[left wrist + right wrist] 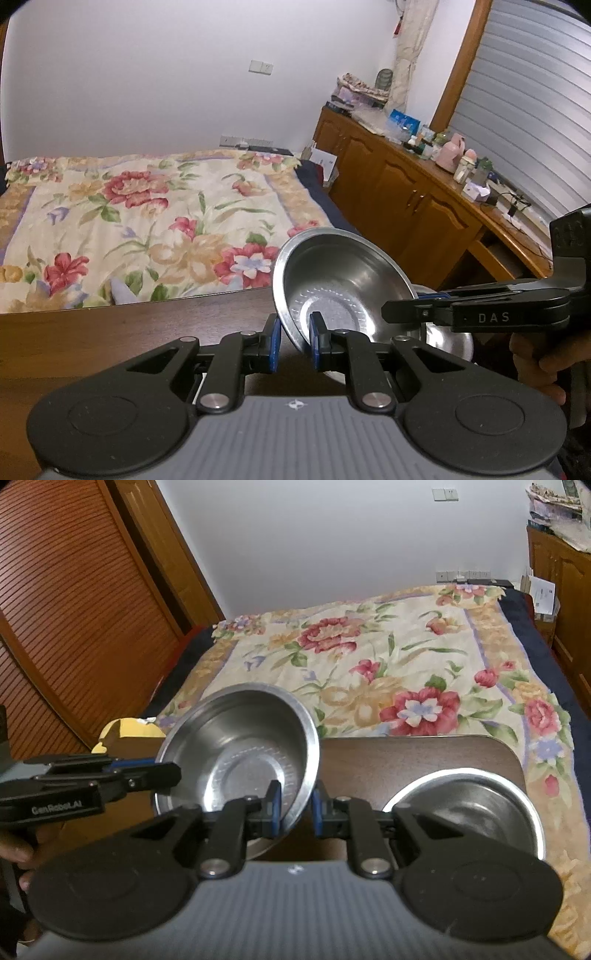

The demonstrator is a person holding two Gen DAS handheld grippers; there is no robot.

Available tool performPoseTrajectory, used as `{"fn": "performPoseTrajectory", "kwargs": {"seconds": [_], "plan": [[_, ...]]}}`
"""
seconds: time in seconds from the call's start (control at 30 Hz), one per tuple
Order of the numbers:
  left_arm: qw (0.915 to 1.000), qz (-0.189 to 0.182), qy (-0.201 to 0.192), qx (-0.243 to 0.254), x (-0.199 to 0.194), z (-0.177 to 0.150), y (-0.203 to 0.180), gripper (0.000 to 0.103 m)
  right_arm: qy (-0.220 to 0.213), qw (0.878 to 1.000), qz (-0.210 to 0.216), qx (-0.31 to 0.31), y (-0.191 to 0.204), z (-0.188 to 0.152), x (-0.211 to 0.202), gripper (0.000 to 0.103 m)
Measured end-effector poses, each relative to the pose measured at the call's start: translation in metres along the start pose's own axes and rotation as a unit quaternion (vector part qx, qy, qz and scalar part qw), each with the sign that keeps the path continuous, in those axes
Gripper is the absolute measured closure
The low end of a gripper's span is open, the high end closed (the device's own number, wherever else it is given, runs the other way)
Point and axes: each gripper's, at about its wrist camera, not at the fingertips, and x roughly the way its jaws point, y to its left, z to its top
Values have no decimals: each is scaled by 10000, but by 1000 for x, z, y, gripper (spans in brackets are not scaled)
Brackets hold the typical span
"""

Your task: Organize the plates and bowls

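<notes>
Stainless steel is pinched thinly here: the upper bowl (240,746) is clamped at opposite rim edges by the left tool (295,341) and the right tool (295,808), tilted above the desk (406,760). A slip or uneven pull could drop it. It is empty, as is the second bowl (469,805) resting on the desk.

Dim, soft light; fisheye-bent edges.
</notes>
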Motion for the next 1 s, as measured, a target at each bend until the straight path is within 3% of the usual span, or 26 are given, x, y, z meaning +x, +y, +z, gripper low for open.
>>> {"fn": "performPoseTrajectory", "kwargs": {"seconds": [1.0], "plan": [[9993,-230,-4,295,-84,-68,-35,86,16,9996,153,-221,39,-66,-68,84]]}}
